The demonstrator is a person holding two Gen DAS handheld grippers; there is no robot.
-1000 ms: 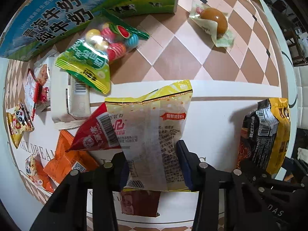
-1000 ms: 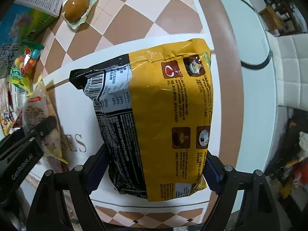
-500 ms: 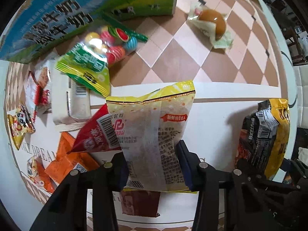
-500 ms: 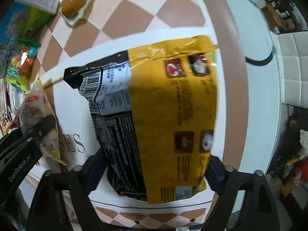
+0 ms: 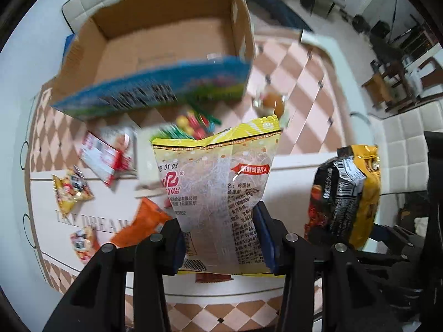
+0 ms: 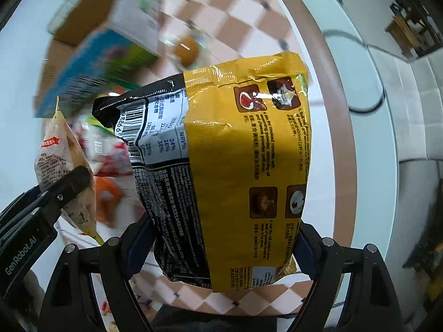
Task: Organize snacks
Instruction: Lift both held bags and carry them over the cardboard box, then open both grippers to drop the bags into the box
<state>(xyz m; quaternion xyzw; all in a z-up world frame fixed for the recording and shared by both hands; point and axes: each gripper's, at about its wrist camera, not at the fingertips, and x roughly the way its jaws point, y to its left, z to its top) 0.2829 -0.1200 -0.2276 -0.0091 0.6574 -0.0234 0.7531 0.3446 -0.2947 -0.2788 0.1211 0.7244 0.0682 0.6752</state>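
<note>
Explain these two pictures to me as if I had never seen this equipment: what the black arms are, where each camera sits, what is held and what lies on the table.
There is no robot here. A person holds a two-finger gripper in each hand, and a fisheye camera on each looks along its fingers.

In the left wrist view, the left gripper is shut on a yellow-topped clear snack bag. In the right wrist view, the right gripper is shut on a yellow and black noodle packet.

Beyond them stands an open cardboard box with a blue printed side. Small snacks lie scattered on the checkered table: an orange packet, a bag of coloured candies, a wrapped brown egg.
</note>
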